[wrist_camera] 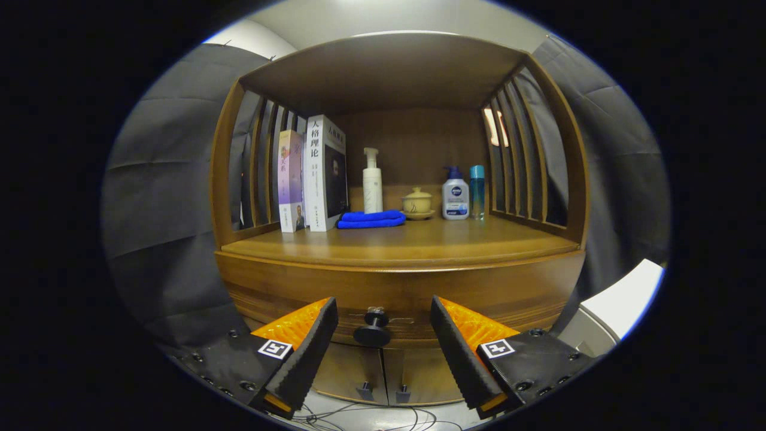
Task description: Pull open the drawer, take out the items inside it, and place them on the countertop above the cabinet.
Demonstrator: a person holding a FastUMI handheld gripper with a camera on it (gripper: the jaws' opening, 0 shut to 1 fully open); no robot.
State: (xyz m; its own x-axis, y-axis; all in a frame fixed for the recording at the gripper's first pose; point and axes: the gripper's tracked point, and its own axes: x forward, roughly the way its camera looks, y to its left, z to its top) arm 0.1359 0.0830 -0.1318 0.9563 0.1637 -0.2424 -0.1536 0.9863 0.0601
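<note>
The gripper (pixel 383 353) has its fingers spread wide apart, clamped on nothing, and the round dark knob (pixel 372 330) of the drawer (pixel 395 290) sits in the gap between them, touched by neither finger. The drawer front is flush with the cabinet, closed. Above it runs the wooden countertop (pixel 407 242) (bare along its front half). Toward the back of the countertop, on the left, stand two books (pixel 314 176) upright against the slatted side. Just right of them lies a folded blue cloth (pixel 371 219), with a white pump bottle (pixel 372 182) standing behind it. Next comes a small lidded cup (pixel 417 202) on a saucer, then a pump bottle with a blue top (pixel 455 194) and a slim teal bottle (pixel 477 191) beside it. Below the drawer, two cabinet doors (pixel 383 371) meet with small handles
</note>
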